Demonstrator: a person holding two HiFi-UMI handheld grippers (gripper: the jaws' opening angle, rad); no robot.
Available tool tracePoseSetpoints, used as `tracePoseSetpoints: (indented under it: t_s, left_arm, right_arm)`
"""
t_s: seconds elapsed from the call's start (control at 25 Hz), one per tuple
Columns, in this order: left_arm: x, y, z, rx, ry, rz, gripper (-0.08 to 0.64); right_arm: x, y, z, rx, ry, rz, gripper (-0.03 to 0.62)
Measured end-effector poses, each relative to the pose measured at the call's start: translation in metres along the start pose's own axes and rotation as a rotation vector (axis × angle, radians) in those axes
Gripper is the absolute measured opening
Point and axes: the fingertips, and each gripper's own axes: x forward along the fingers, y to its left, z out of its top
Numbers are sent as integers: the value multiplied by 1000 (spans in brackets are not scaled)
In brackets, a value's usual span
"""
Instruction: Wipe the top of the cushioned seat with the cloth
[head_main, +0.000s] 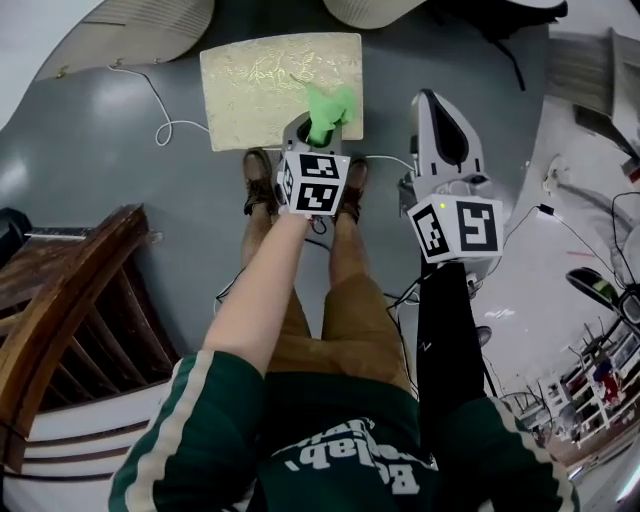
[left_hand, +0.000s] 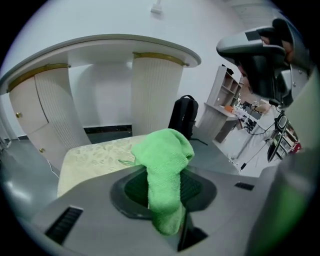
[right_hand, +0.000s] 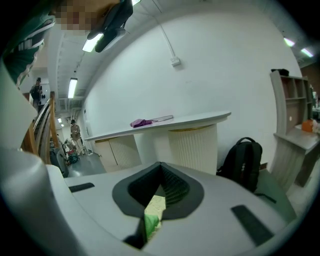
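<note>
The cushioned seat (head_main: 265, 85) is a cream, leaf-patterned pad lying low on the grey floor ahead of my feet. My left gripper (head_main: 318, 135) is shut on a green cloth (head_main: 331, 110), which bunches over the seat's near right corner. In the left gripper view the cloth (left_hand: 165, 170) hangs out of the shut jaws of the left gripper (left_hand: 166, 202), with the seat (left_hand: 92, 162) just beyond. My right gripper (head_main: 432, 108) is held to the right of the seat, off it, jaws shut and holding nothing. Through the thin slit of the right gripper (right_hand: 161, 192) a sliver of seat and cloth shows.
A wooden stair rail (head_main: 70, 310) stands at the left. A white cable (head_main: 165, 115) runs on the floor beside the seat. A curved white counter (left_hand: 150, 75) and a black backpack (left_hand: 183, 115) stand behind it. Shelves and cables crowd the right side.
</note>
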Motion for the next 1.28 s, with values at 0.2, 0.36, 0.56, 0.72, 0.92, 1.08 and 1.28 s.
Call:
tracePoseSetpoints:
  t_s: [0.2, 0.36, 0.56, 0.72, 0.92, 1.08, 1.28]
  left_arm:
    - [41, -48, -30, 4, 104, -9, 127]
    - [65, -50, -77, -38, 236, 32, 129]
    - [68, -50, -79, -21, 247, 47, 128]
    - [65, -50, -77, -11, 245, 26, 126]
    - [52, -32, -77, -9, 228, 47, 127]
    - [33, 9, -87, -23, 228, 85, 127]
    - [1, 81, -110, -62, 247, 158, 127]
  right_arm:
    - [-21, -31, -11, 28, 3, -26, 9]
    - [-35, -44, -21, 39, 10, -29, 9]
    - [-40, -56, -25, 46, 13, -22, 9]
    - [-36, -50, -24, 48, 9, -13, 9]
    - [-27, -31, -22, 38, 15, 17, 9]
    - [-14, -6, -23, 31, 22, 35, 9]
    - [11, 40, -22, 8, 28, 93, 9]
